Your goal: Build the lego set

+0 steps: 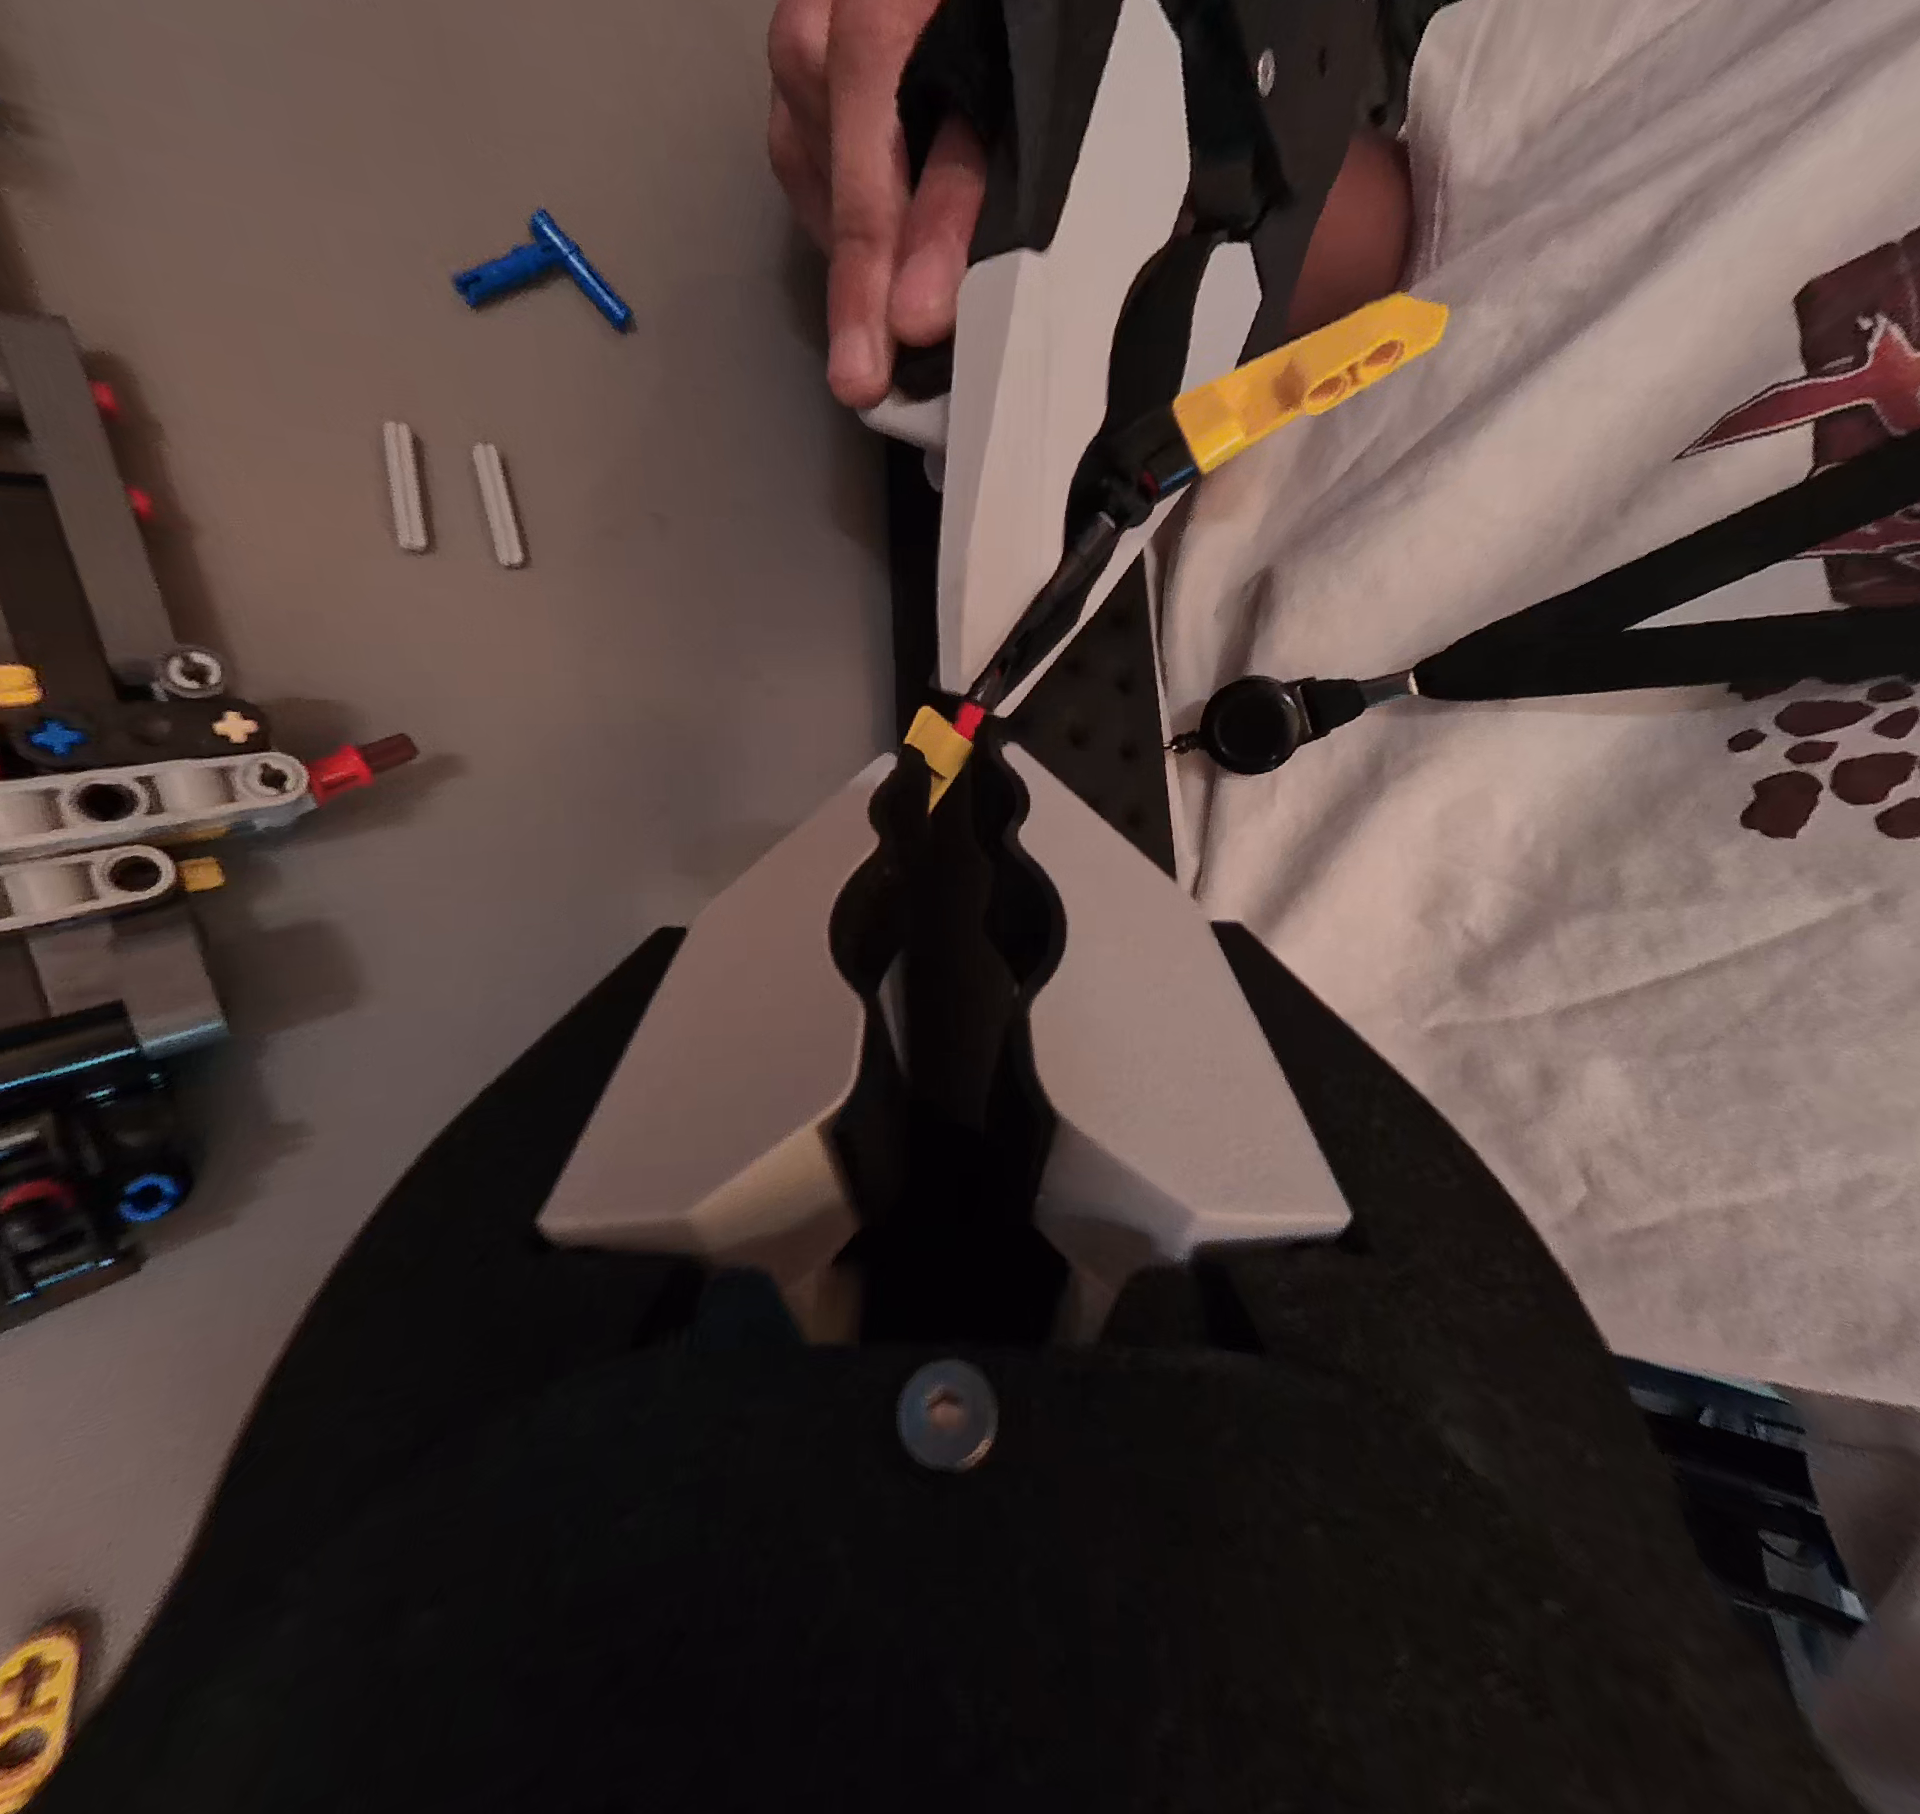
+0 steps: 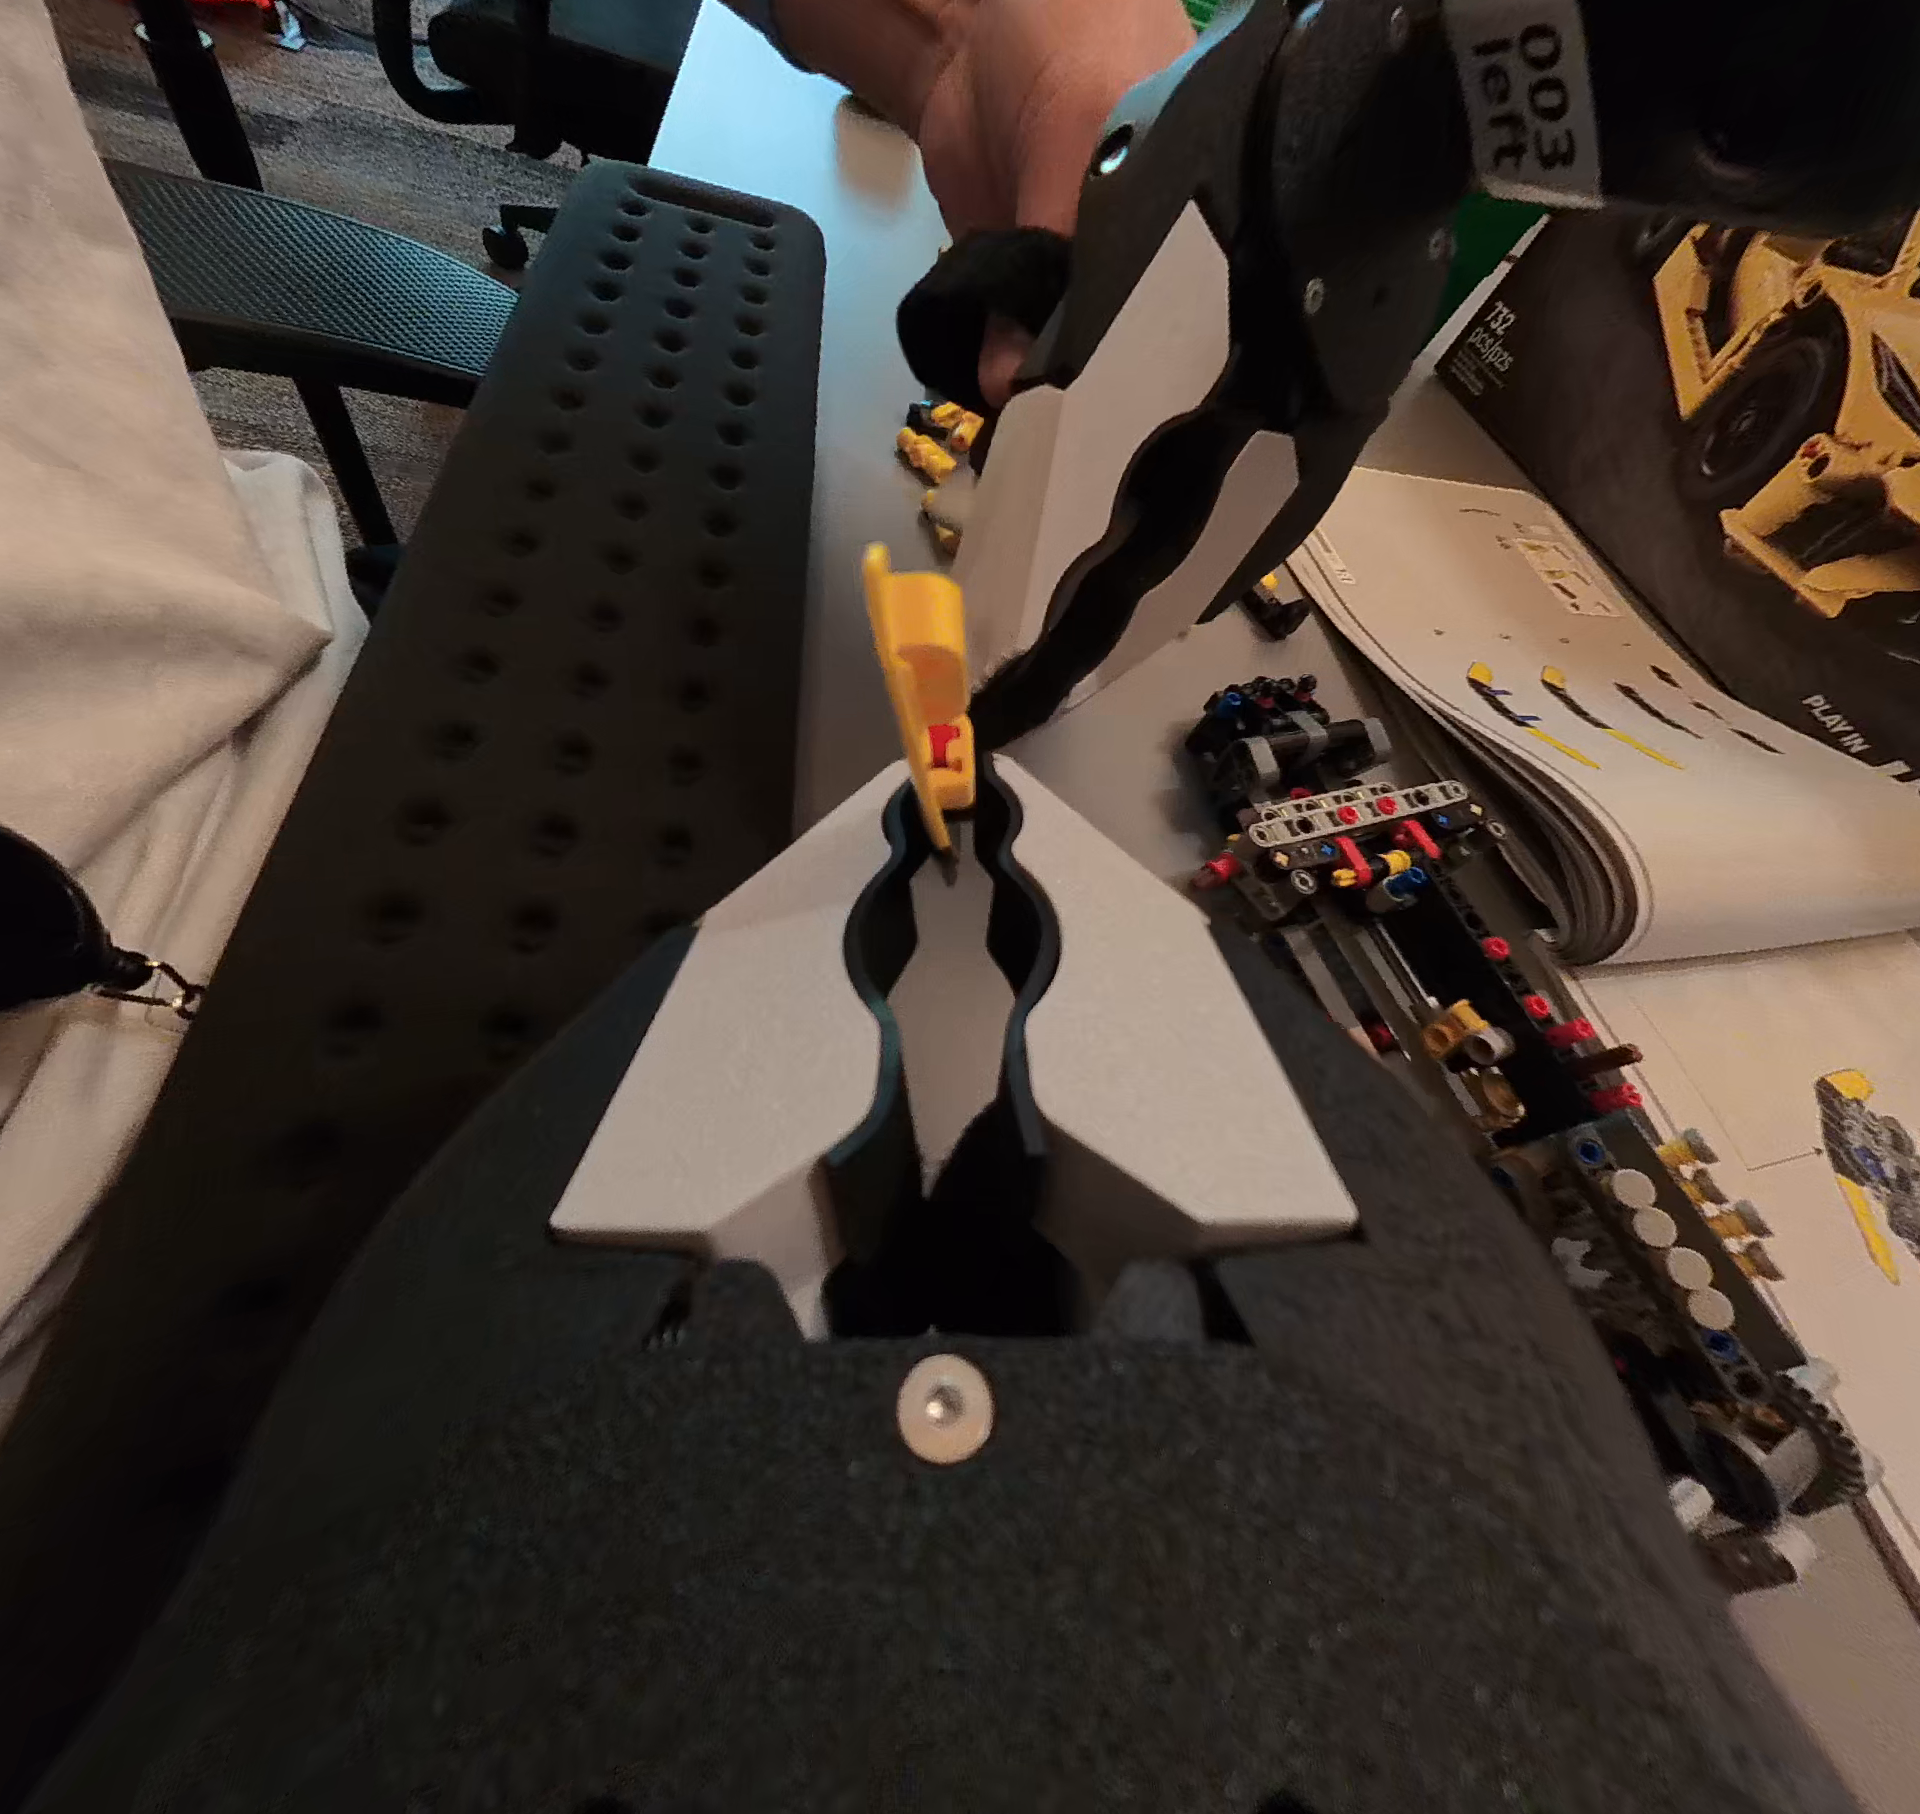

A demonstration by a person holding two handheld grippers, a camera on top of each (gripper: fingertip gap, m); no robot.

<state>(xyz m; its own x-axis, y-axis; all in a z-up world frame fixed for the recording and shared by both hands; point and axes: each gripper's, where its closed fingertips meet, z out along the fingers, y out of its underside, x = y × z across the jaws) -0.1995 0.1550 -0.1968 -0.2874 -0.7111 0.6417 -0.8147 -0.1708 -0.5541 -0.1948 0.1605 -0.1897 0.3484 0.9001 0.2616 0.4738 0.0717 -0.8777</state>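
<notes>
My left gripper (image 1: pixel 948 762) is shut, and a small yellow piece with a red pin (image 1: pixel 938 744) sits at its tips. My right gripper (image 2: pixel 951 803) is shut on a yellow panel piece (image 2: pixel 920 663) that carries a red pin (image 2: pixel 943 746) and stands up past its tips. The two grippers meet tip to tip above the table edge. The right gripper (image 1: pixel 982 710) comes down from the top of the left wrist view. A yellow beam with holes (image 1: pixel 1309 377) sticks out beside its pads; I cannot tell how it is held. The left gripper (image 2: pixel 987 720) touches the panel from the upper right.
The part-built chassis (image 2: pixel 1455 943) lies on the table, at the left edge in the left wrist view (image 1: pixel 135 798). A blue pin piece (image 1: pixel 540 268) and two grey axles (image 1: pixel 405 486) lie loose. An open booklet (image 2: pixel 1558 684), the set's box (image 2: pixel 1714 393), small yellow parts (image 2: pixel 935 450) and a black perforated chair part (image 2: pixel 582 621) surround it. My left and right fingertips are right by each other.
</notes>
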